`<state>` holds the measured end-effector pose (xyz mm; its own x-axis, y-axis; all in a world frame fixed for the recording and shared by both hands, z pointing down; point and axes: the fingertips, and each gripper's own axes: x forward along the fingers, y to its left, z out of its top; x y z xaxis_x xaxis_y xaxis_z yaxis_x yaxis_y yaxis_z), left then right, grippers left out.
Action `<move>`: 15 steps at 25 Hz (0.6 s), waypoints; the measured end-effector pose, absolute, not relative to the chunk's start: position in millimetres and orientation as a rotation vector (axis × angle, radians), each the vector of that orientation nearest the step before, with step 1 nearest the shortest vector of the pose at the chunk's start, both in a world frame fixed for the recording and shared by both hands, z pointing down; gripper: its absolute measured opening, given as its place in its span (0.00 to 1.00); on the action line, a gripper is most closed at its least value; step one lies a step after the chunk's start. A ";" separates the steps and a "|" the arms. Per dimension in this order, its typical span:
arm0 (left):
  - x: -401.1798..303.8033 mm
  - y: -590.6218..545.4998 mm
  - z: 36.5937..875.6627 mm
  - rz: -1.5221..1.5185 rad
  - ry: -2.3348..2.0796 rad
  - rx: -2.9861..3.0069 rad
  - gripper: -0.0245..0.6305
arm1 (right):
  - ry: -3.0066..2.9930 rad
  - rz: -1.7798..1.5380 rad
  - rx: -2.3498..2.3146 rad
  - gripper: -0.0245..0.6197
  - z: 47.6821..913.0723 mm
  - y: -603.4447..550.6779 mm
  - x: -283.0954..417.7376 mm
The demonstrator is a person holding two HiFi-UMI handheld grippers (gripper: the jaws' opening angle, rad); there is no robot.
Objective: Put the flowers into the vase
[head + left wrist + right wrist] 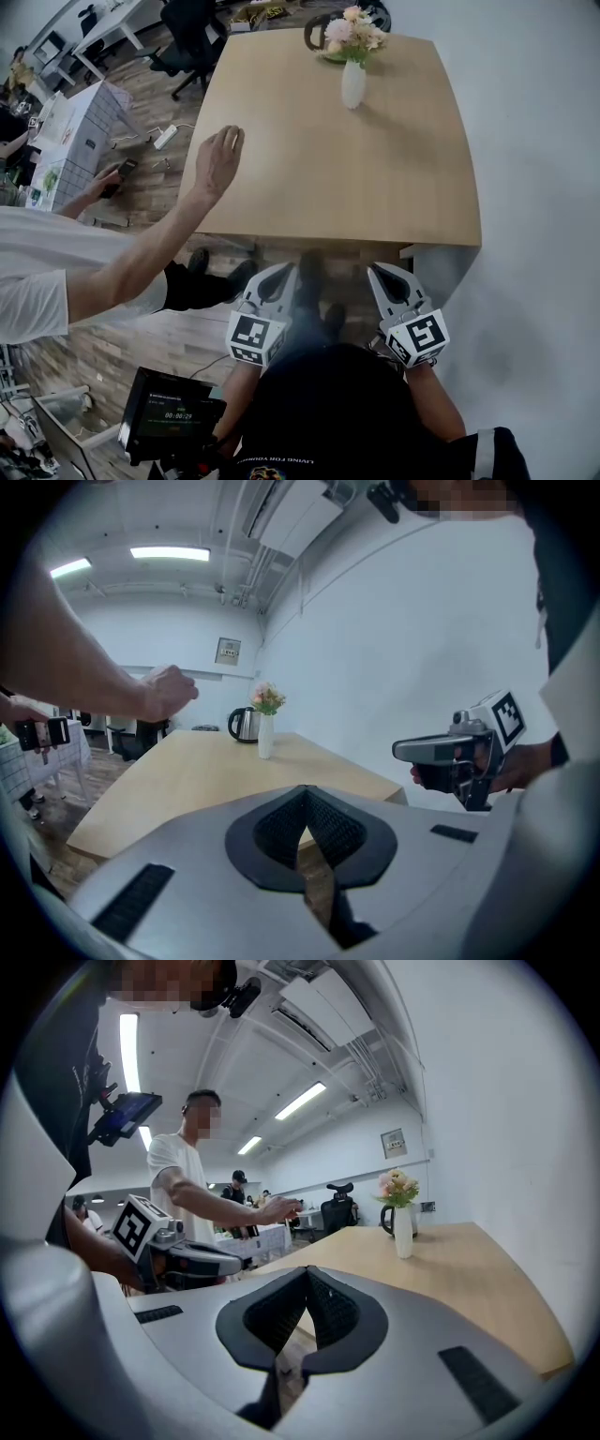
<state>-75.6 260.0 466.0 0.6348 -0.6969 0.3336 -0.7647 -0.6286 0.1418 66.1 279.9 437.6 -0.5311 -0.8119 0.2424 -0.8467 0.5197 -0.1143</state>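
Observation:
A white vase (352, 84) holding pink and cream flowers (352, 33) stands at the far end of the wooden table (375, 178). Both grippers hover short of the table's near edge, well away from the vase. My left gripper (284, 272) is shut and holds nothing; my right gripper (379, 272) beside it is shut and empty too. In the left gripper view the vase (266, 738) and its flowers (267, 698) sit far beyond the closed jaws (305, 803), with the right gripper (441, 750) off to the side. The right gripper view shows the vase (403, 1232) past its closed jaws (307, 1288).
Another person in a white shirt reaches an arm over the table's left edge, hand (217, 159) above the wood. A dark kettle (246, 724) stands just behind the vase. Office chairs (187, 37), a box (80, 131) and a power strip (165, 137) lie on the floor at left.

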 end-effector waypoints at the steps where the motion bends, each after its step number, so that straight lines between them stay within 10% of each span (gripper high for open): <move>1: -77.3 257.7 467.3 0.362 -1.185 2.586 0.04 | -2.599 0.326 1.427 0.06 438.5 277.4 64.7; 15: -74.9 272.1 463.9 0.354 -1.156 2.598 0.04 | -2.577 0.321 1.403 0.06 438.4 293.6 56.7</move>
<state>-74.9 272.1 463.9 0.6505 -0.6842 0.3298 -0.7515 -0.6428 0.1486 56.7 293.6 438.4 -0.5342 -0.8019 0.2676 -0.8430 0.5289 -0.0982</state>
